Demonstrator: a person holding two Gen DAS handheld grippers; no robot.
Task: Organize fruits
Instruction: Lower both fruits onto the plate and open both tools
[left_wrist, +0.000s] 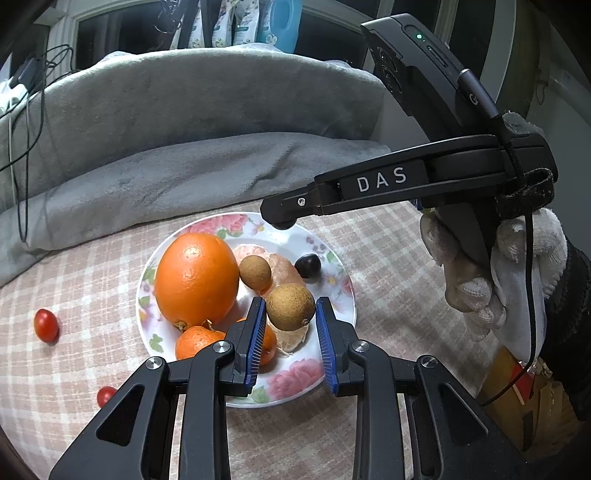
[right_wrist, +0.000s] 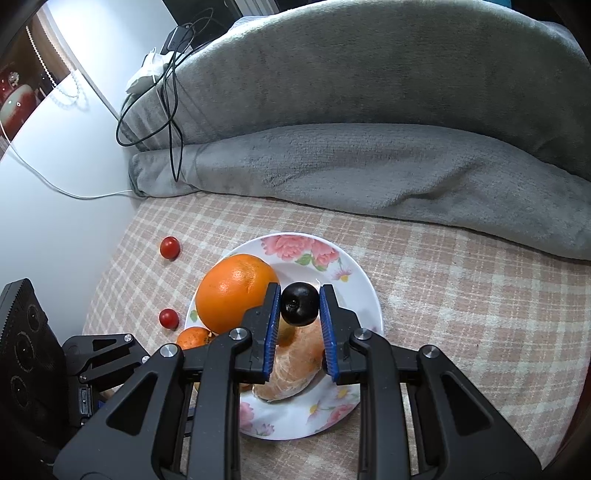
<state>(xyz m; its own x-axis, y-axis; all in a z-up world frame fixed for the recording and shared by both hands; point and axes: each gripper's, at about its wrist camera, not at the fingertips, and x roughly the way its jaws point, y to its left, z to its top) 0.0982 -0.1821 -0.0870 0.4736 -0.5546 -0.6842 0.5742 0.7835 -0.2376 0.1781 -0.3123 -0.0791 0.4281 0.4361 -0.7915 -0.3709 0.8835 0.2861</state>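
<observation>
Currently floral plate (left_wrist: 343, 291) sitting on checked cloth (right_wrist: 461, 280); left gripper (left_wrist: 290, 314) pinching a brown longan (left_wrist: 290, 306), right gripper (right_wrist: 298, 306) clamping a dark fruit (right_wrist: 300, 303). Both likely light, smooth, bruisable; grip across the middle

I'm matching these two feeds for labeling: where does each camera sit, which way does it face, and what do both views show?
Left wrist: rides the left tongs, looks forward and down at the floral plate; its blue pads flank a brown longan. The right tongs' body and a gloved hand show at right.
Right wrist: rides the right tongs, looks down at the same plate; pads flank a dark round fruit. The left tongs' body shows lower left.
Shared: plate, big orange, two cherry tomatoes, grey blanket.
</observation>
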